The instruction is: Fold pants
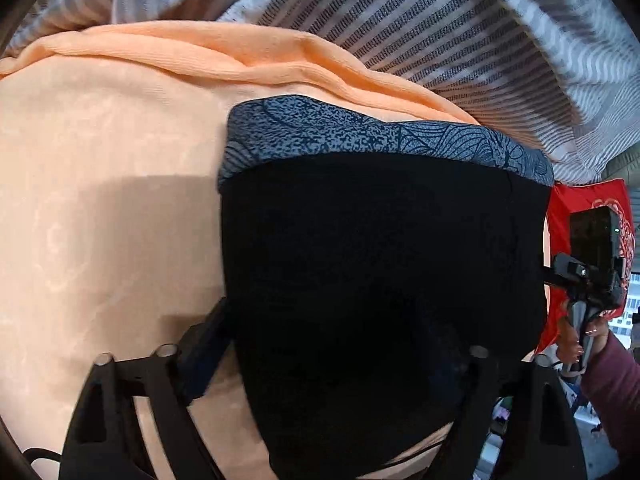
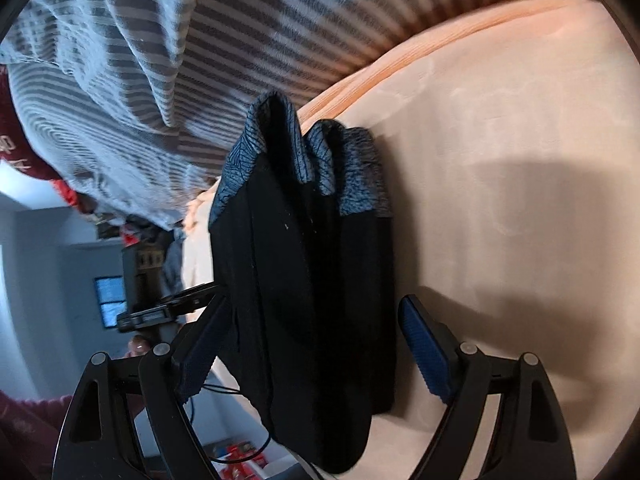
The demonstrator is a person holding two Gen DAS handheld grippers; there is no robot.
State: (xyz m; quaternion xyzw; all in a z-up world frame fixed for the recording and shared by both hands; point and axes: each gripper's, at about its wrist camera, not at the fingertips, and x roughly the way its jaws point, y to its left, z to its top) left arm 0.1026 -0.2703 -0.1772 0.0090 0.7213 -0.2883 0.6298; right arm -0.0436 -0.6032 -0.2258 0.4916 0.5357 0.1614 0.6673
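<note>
The black pants with a blue patterned band lie folded on the peach sheet, beside a striped blanket. They bury the left gripper; its grip is unreadable. The right gripper spreads wide around them.

Pants folded, lying on bedsheet; patterned cuff band at far end, toward striped blanket bunched behind along sheet's far edge. Left gripper at near end of pants, fabric between its fingers. Right gripper straddling near end too, right finger apart from fabric, left finger touching it. Red cushion right of pants, beyond sheet edge.
</note>
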